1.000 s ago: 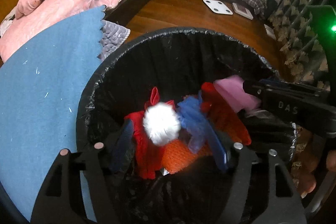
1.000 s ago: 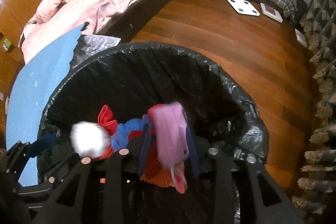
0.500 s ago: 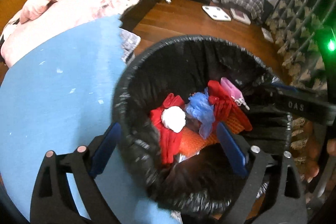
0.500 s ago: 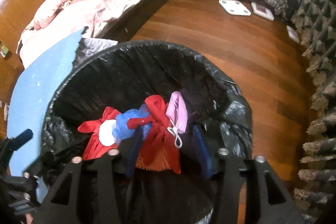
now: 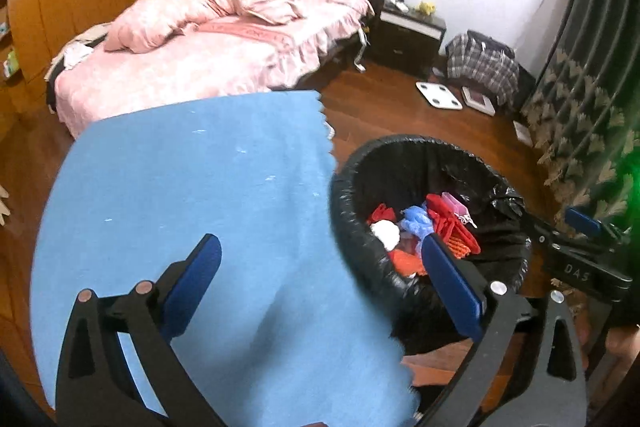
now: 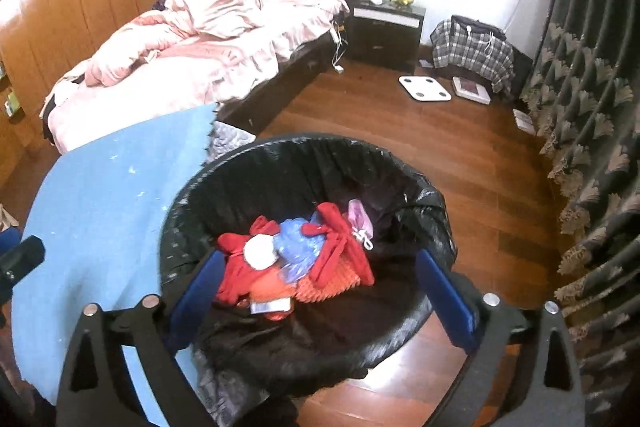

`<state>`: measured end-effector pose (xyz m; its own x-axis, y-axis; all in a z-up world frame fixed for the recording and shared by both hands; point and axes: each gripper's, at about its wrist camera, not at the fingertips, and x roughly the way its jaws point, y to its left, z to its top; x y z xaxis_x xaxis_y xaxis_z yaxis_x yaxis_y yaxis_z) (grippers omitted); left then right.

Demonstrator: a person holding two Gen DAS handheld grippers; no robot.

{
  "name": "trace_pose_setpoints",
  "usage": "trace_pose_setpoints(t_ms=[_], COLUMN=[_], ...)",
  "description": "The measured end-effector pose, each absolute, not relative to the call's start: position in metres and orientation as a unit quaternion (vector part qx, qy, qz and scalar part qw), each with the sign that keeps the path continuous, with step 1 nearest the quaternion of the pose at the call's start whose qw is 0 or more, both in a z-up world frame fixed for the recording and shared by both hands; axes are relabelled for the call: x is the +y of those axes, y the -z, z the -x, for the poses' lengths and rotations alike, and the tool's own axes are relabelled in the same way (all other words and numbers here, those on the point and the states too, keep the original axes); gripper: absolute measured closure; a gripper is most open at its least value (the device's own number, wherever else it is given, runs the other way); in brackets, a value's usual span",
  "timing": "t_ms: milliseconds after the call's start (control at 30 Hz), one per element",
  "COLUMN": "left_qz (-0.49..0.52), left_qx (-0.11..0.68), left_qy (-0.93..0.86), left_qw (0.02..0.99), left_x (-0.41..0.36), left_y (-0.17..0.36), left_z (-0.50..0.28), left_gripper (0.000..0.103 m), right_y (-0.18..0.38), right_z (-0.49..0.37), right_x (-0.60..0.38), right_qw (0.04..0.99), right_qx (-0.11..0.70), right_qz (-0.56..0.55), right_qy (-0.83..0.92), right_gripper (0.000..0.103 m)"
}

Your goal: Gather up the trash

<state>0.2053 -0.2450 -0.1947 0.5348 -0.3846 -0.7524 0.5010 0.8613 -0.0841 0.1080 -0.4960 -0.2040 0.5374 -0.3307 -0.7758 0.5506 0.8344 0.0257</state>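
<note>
Figure: release over the bin. I am holding both tools above the black-lined trash bin [image 6: 304, 187], which is standing on the wood floor just beside the blue cloth [image 5: 180, 207]. The left gripper [image 5: 320, 279] is opening its jaws, now wide, with nothing between the blue pads; one finger is showing over the cloth, the other over the bin's rim. The right gripper [image 6: 320, 287] is likewise opening, empty, framing the bin's mouth. The collected trash [image 6: 296, 259], red, blue, white, orange and pink pieces, is lying inside the liner. I am judging the drop step complete; the cloth is showing only specks, so the next move calls for finding remaining litter elsewhere.
</note>
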Motion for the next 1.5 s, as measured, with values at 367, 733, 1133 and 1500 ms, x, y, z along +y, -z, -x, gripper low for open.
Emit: trace_pose_setpoints(t_ms=[367, 733, 1133, 1500], left_qz=[-0.028, -0.023, -0.011, 0.002], left_qx=[0.359, 0.303, 0.224, 0.209], left_qy=[0.180, 0.059, -0.008, -0.016], left_qw=[0.915, 0.951, 0.974, 0.978], left_x=[-0.125, -0.028, 0.022, 0.031], left_y=[0.145, 0.091, 0.023, 0.006], left_z=[-0.153, -0.082, -0.010, 0.037], left_gripper=[0.005, 0.005, 0.005, 0.005], right_y=[0.131, 0.080, 0.043, 0.019], right_z=[-0.056, -0.023, 0.005, 0.050], right_x=[-0.394, -0.292, -0.231, -0.207], right_qw=[0.905, 0.941, 0.953, 0.962], right_qx=[0.315, 0.270, 0.244, 0.194], right_qz=[-0.122, -0.096, -0.061, -0.047], right_qy=[0.257, 0.181, 0.171, 0.185], right_gripper=[0.006, 0.006, 0.006, 0.006])
